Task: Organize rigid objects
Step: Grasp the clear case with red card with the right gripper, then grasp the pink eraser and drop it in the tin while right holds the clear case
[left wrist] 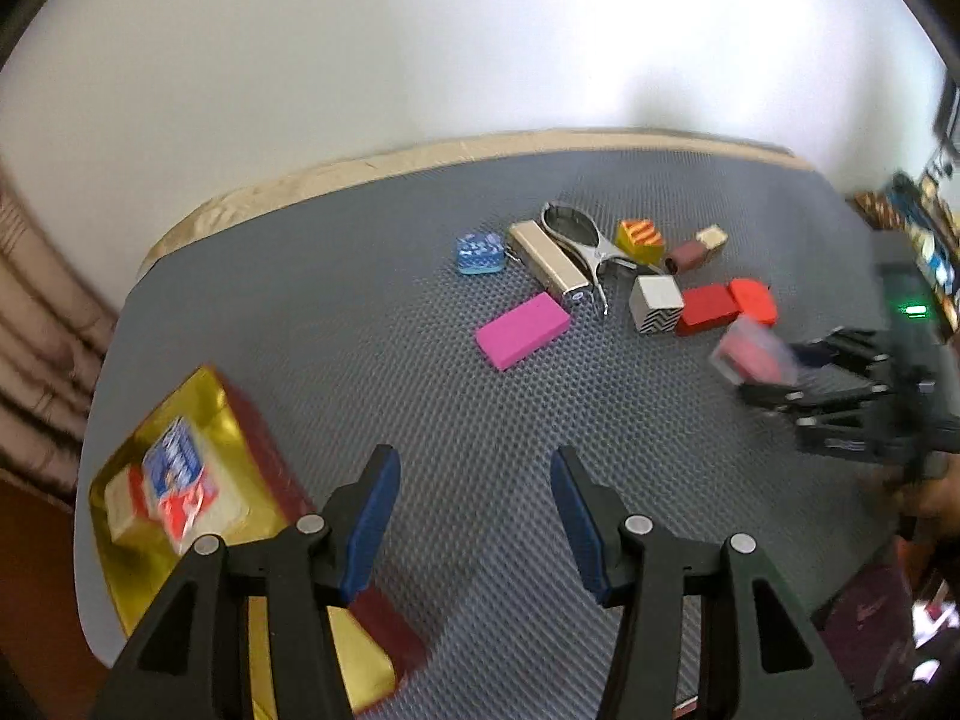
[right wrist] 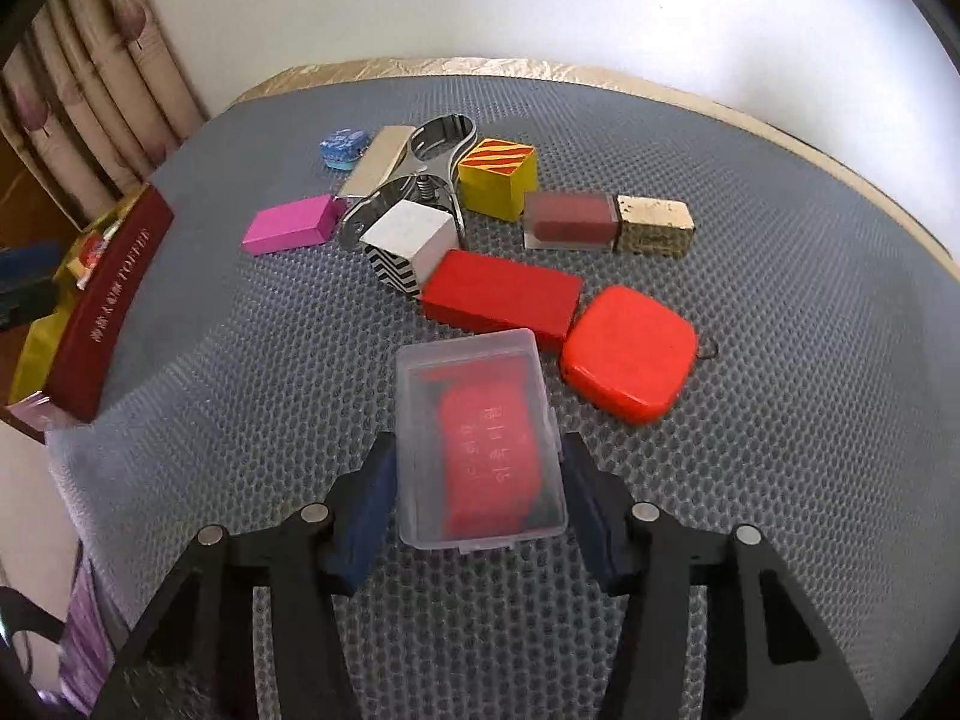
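Nearest in the right wrist view, the right tool has its blue pads against the two long sides of the clear plastic case with a red insert, pinching it; the case looks about level with the grey mat on the table. The step in hand is judged to be the pickup of this case.

The left tool is spread with nothing between its pads, hanging over bare mat beside the gold-lined box at the near left, which already holds a few small packets.

Just beyond the case lie the red block and the rounded orange-red piece, touching; farther off are the pink block, patterned cubes and a metal clip.

Next, the case probably needs lifting clear and carrying left to the box.
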{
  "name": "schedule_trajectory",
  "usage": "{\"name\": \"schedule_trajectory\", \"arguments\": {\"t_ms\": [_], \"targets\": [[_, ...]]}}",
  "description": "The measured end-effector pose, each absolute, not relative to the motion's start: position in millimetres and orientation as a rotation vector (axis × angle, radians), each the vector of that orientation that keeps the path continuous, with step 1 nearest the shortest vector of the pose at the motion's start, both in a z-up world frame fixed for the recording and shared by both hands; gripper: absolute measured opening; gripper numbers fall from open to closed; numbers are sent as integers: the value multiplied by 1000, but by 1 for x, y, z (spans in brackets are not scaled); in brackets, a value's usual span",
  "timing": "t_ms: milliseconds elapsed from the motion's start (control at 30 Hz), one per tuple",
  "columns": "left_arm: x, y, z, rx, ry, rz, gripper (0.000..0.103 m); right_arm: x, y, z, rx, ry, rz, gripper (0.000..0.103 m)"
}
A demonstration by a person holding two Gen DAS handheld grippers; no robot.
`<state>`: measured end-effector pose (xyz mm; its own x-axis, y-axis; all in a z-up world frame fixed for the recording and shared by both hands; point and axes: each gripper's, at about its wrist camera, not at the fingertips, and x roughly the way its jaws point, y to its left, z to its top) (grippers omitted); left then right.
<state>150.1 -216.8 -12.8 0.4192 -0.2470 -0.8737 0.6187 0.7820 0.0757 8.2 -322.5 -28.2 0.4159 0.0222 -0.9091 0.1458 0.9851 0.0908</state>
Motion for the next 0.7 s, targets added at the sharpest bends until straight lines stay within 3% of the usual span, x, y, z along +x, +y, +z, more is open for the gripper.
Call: {"name": "schedule_trajectory", "arguments": {"t_ms": [233, 700], "targets": [[186, -256, -35, 593, 1006, -721, 54, -45, -360, -10, 166, 1027, -212, 50], [246, -315, -82, 820, 1153, -915, 54, -68, -389, -24, 250, 1026, -220, 50]]}}
